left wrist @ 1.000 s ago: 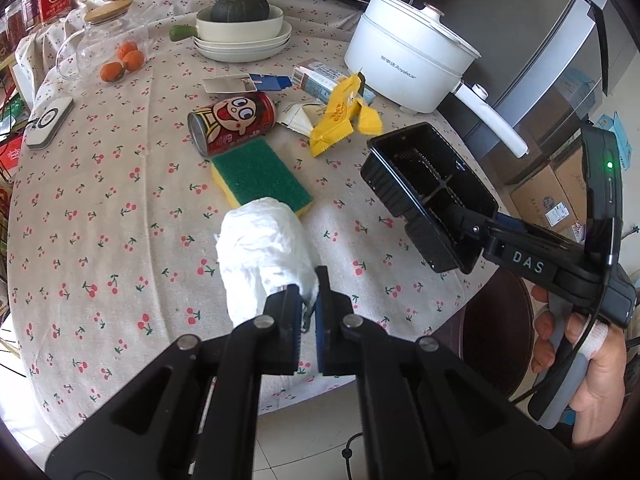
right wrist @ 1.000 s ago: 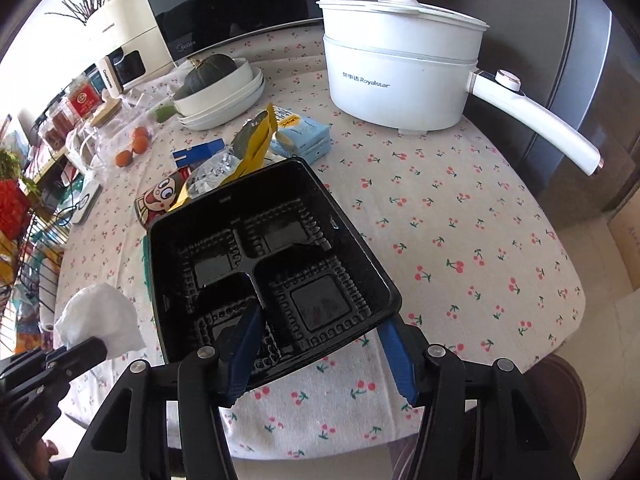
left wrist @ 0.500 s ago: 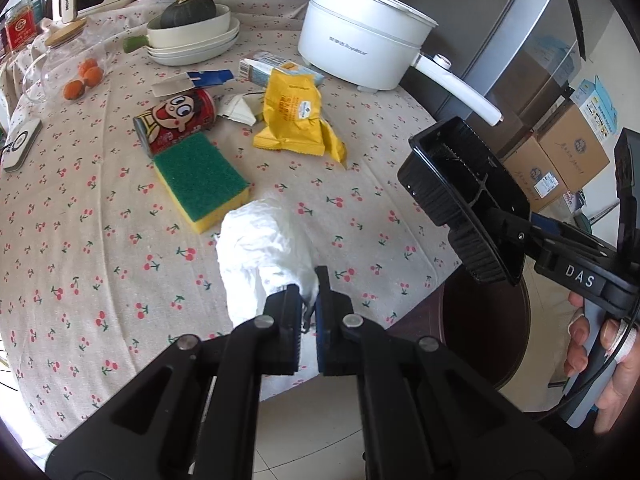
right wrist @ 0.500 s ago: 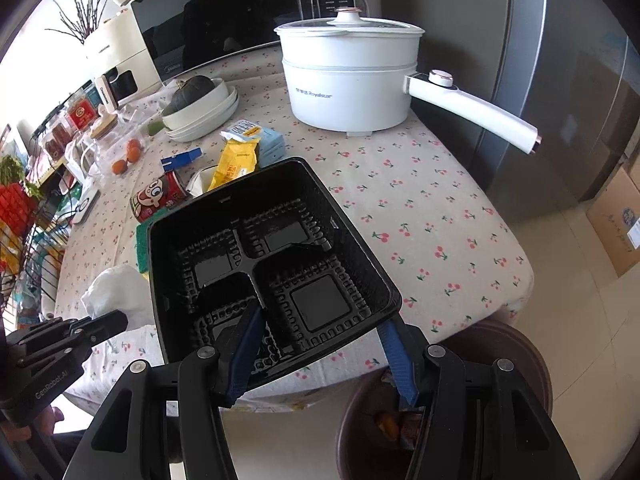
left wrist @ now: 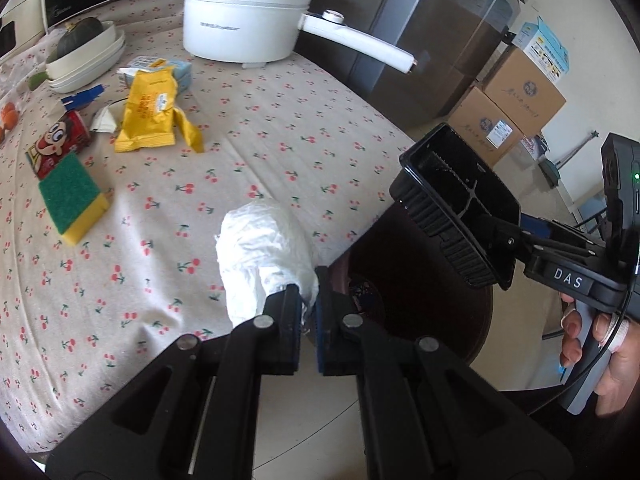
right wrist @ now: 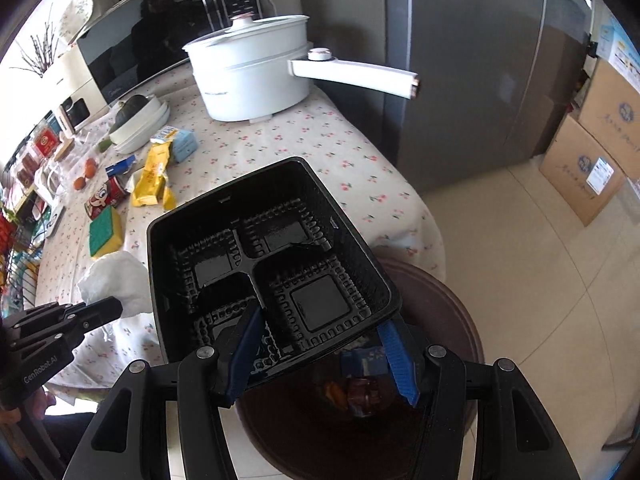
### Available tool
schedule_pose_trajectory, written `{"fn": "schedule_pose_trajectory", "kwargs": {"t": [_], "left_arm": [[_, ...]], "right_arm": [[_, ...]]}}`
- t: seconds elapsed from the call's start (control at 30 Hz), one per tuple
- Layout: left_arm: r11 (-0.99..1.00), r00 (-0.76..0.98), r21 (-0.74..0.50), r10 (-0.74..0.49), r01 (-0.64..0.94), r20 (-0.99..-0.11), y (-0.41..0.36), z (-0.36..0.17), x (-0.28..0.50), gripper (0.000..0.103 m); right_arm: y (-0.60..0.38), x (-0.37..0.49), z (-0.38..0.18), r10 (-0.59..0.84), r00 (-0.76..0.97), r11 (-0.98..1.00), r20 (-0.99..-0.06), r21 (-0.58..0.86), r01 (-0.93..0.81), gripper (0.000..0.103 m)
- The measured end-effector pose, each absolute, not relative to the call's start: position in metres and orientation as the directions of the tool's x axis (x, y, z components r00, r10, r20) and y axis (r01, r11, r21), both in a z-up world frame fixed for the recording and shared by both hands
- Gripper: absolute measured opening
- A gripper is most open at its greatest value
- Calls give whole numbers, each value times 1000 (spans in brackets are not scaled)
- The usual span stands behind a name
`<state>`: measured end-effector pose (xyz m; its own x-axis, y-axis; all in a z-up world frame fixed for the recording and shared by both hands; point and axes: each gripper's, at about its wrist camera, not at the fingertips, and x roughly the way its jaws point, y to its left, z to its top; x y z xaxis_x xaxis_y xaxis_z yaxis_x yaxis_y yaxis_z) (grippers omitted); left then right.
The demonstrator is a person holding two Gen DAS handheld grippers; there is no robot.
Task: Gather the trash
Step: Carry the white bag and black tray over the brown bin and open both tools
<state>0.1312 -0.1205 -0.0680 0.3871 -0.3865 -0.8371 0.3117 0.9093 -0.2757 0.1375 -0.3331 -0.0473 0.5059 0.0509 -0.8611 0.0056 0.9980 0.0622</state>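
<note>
My left gripper is shut on a crumpled white tissue, held over the table's near edge beside the dark brown trash bin. My right gripper is shut on a black four-compartment plastic tray, held tilted above the bin. The tray also shows in the left wrist view. The tissue shows in the right wrist view. A yellow snack wrapper, a red cartoon can and a green-yellow sponge lie on the tablecloth.
A white electric pot with a long handle stands at the back of the table. Stacked bowls with a green squash sit at the back left. Cardboard boxes and a grey fridge stand to the right.
Both grippers have moved right, off the table toward the bin. The tray now hangs over the bin opening, and the tissue is at the table edge.
</note>
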Motion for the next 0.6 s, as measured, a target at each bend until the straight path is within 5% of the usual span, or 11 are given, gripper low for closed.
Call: {"fn": "schedule_pose_trajectory", "kwargs": {"t": [0.53, 0.6], "left_arm": [[812, 244, -281, -451, 512, -858, -222, -100, 109, 5], [803, 235, -274, -449, 529, -862, -226, -104, 108, 17]], "right_arm": [[-423, 87, -78, -21, 453, 989, -891, 48, 140, 59], [-428, 83, -79, -21, 452, 988, -892, 51, 146, 59]]}}
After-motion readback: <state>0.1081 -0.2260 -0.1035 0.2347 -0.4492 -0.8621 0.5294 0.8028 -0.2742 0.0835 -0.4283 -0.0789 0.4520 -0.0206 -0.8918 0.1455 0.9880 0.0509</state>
